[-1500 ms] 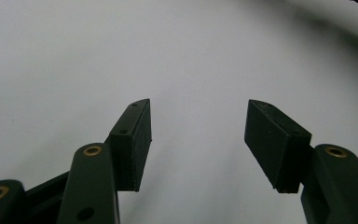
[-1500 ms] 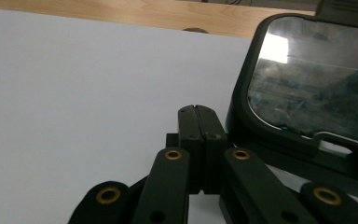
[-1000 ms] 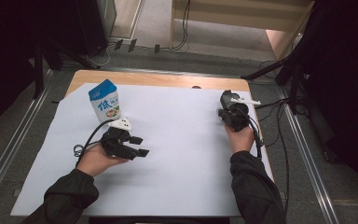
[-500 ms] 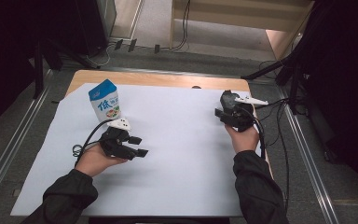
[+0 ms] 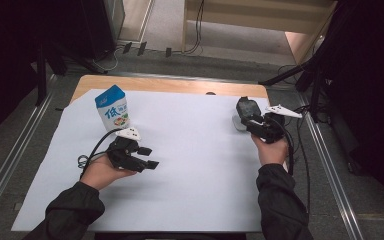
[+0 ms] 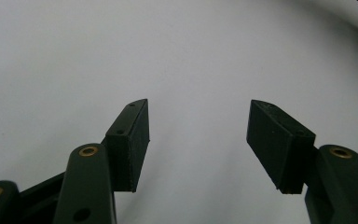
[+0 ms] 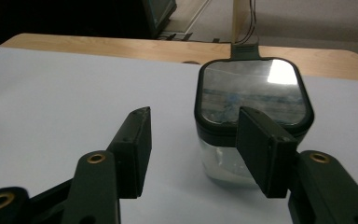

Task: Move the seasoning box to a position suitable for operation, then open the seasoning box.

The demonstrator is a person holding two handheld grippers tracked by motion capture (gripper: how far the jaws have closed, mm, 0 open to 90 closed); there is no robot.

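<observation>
A blue-and-white milk carton (image 5: pixel 113 107) stands upright at the far left of the white sheet (image 5: pixel 195 165). Just in front of it my left gripper (image 5: pixel 149 157) lies low over the sheet and points right. It is open, with bare white sheet (image 6: pixel 196 56) between its jaws (image 6: pixel 198 121). At the far right stands a clear box with a dark-rimmed lid (image 5: pixel 244 107). My right gripper (image 5: pixel 252 122) is right behind that box, open. In the right gripper view the box (image 7: pixel 251 93) stands ahead of the right-hand jaw, not between the jaws (image 7: pixel 193 123).
The sheet covers most of a wooden table (image 5: pixel 180 86), whose bare strip runs along the far edge. Cables trail from both grippers, one off the right edge (image 5: pixel 300 150). Metal rails (image 5: pixel 10 160) and dark stands flank the table.
The right hand has shifted slightly to the right next to the clear box. The left gripper and the carton have stayed put.
</observation>
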